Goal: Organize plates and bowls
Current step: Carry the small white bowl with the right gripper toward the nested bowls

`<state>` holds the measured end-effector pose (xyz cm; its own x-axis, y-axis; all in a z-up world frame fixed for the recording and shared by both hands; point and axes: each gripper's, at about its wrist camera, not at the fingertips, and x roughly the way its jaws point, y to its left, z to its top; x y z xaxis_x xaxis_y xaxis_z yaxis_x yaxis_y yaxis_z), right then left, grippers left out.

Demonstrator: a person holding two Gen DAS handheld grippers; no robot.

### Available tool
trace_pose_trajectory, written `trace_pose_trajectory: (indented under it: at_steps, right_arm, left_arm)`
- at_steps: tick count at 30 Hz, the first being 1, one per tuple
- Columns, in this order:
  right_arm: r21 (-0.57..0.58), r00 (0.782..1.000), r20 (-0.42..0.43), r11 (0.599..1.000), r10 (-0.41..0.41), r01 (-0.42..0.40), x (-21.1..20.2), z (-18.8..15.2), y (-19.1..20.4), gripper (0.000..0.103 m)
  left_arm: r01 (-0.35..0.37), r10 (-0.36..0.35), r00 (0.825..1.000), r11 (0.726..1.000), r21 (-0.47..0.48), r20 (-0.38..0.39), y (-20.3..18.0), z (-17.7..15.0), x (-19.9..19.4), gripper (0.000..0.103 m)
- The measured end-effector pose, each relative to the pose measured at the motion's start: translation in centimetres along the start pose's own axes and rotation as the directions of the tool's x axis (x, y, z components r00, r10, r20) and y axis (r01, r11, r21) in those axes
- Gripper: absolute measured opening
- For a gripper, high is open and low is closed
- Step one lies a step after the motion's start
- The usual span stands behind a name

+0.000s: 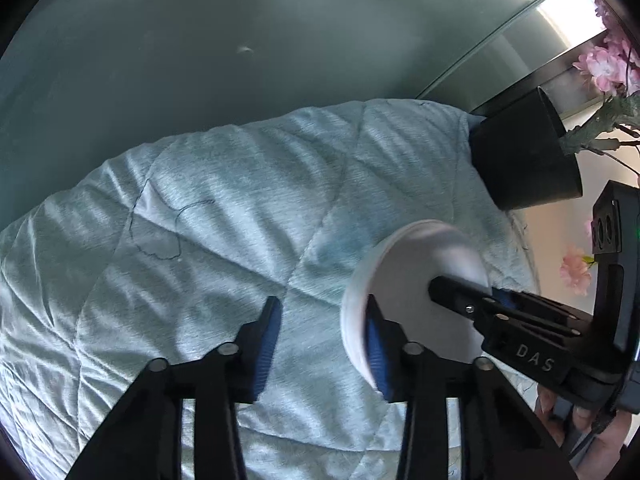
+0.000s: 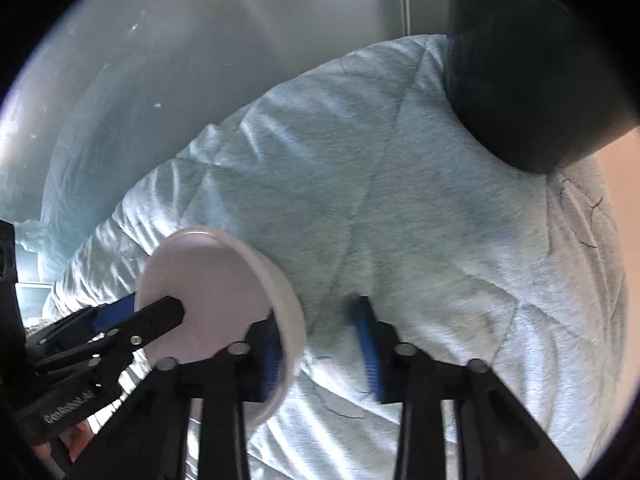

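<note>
Bowl on the quilt, black pot at its one o'clock. Left gripper and right gripper straddle opposite rims, neither yet clenched.

both wrist views look steeply down, close, sharing the quilt.

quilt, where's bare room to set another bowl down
In the left wrist view, the widest bare quilt lies left of the white bowl, toward the grey wall. A narrower strip runs between bowl and black pot. Crowded at the bowl: the left gripper and right gripper straddle its rim.
</note>
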<state>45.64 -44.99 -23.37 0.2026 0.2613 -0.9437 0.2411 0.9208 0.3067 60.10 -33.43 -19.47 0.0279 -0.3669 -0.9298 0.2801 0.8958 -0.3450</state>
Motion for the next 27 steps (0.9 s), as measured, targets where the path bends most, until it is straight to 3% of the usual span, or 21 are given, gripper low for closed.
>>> trace_pose_trajectory:
  at_steps: [2,5,17,22,27]
  right_arm:
    - [-0.011,1.000,-0.002,1.000,0.016,-0.016,0.0,0.0,0.6,0.007]
    - [-0.016,1.000,0.021,1.000,0.007,-0.007,0.0,0.0,1.5,0.007]
    - [-0.061,0.999,0.034,0.998,0.002,0.000,0.3,-1.8,5.6,0.007]
    - [-0.117,0.998,0.064,0.993,0.002,0.006,-2.0,-3.4,8.6,0.007]
    - [-0.175,0.992,0.126,0.985,0.023,0.000,-6.3,-5.4,12.3,0.007]
  left_arm:
    - [0.010,-0.010,1.000,1.000,0.011,-0.009,-0.4,0.1,0.1,0.023]
    - [0.010,-0.010,1.000,0.999,0.032,-0.006,-1.0,0.1,-0.2,0.007]
    - [-0.101,0.100,0.995,0.992,0.080,0.013,-1.3,-1.7,-3.1,0.003]
    - [-0.111,0.109,0.993,0.992,0.061,0.039,-0.5,-3.3,-7.5,0.003]
    - [-0.137,0.130,0.986,0.988,0.072,0.104,-0.5,-6.2,-14.6,0.003]
